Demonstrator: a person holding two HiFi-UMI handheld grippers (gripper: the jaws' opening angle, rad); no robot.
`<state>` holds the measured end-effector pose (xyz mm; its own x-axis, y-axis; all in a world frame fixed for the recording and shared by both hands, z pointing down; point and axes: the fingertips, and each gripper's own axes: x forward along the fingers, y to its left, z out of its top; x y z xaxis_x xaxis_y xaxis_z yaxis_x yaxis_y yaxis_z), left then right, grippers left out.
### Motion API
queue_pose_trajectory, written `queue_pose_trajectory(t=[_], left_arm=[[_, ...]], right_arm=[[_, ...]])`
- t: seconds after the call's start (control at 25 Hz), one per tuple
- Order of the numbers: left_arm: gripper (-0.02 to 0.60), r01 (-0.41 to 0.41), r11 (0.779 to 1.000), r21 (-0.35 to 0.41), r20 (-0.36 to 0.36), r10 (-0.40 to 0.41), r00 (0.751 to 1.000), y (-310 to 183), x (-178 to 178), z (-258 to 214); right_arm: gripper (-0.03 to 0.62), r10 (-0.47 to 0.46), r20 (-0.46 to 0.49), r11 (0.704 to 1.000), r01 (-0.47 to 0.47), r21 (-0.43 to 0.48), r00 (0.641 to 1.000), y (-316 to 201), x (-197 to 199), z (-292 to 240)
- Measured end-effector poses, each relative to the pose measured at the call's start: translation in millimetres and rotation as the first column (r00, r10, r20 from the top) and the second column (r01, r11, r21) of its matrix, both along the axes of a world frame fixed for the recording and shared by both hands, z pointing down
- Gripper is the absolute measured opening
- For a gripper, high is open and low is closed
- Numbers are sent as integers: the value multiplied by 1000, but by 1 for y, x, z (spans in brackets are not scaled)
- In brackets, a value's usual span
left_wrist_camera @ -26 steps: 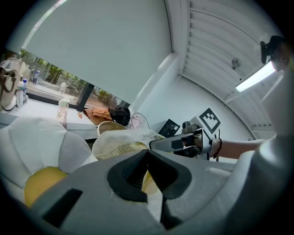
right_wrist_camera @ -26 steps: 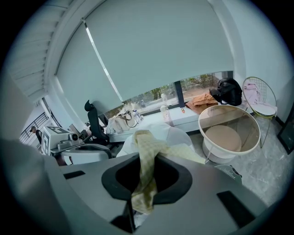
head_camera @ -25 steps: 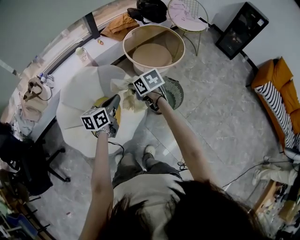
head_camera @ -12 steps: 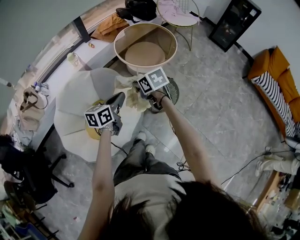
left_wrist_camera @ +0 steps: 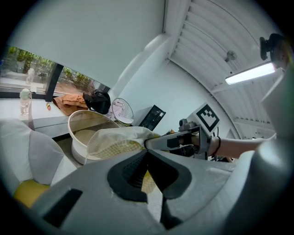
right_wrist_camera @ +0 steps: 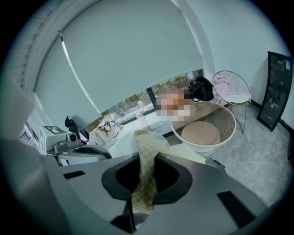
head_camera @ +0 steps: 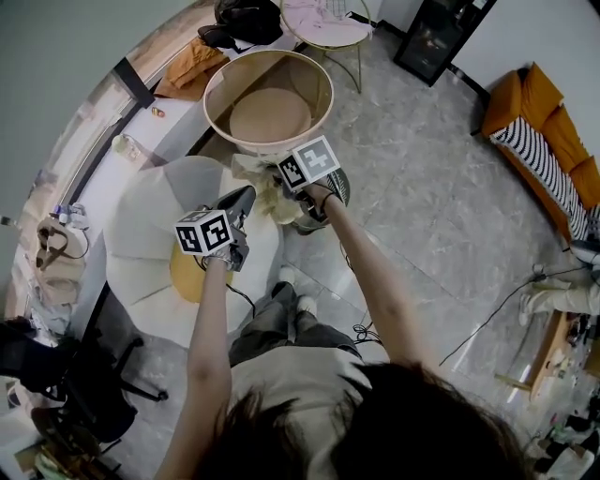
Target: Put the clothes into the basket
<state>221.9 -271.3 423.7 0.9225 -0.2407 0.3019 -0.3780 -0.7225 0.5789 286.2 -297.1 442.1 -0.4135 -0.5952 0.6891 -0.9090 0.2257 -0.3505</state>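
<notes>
Grey marbled floor tiles fill most of the head view, with a window ledge running along the far left. On my left sits a white petal-shaped chair point(head_camera: 150, 216) with a yellow cushion point(head_camera: 187, 277) in its seat. The basket point(head_camera: 270, 114), round and white with a bare tan bottom, stands on the floor just beyond the chair.

Between chair and basket I hold a cream cloth with a yellow check point(left_wrist_camera: 117, 141), lifted off every surface and well short of the basket's rim. The left gripper point(left_wrist_camera: 146, 153) has its jaws closed on one fold of it, and the fabric shows in the narrow slit between the pads. The right gripper point(right_wrist_camera: 143, 161) is clamped on another part, with a strip of the check running down through its jaws. The two grippers sit close together, the cloth bunched between them.

Below the right gripper a round dark grille point(head_camera: 337, 187), perhaps a floor fan, stands near the basket's near side, partly hidden by the gripper and forearm.

Further off, an orange garment point(head_camera: 192, 61) and a black bag point(head_camera: 246, 17) lie on the ledge behind the basket. A wire side table point(head_camera: 342, 41) with something pink on it stands to the basket's right. A tall black panel point(head_camera: 433, 37) and an orange sofa point(head_camera: 539, 103) are well apart on the right.
</notes>
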Motion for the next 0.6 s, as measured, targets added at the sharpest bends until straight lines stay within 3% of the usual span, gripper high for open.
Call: queue_pose_trajectory(t=[0.6], left_arm=[[11,-188,982,-35,31,189,982,-28,74,21]], right_arm=[[49,145,-1,988,-145,-44,989,-18,78,23]])
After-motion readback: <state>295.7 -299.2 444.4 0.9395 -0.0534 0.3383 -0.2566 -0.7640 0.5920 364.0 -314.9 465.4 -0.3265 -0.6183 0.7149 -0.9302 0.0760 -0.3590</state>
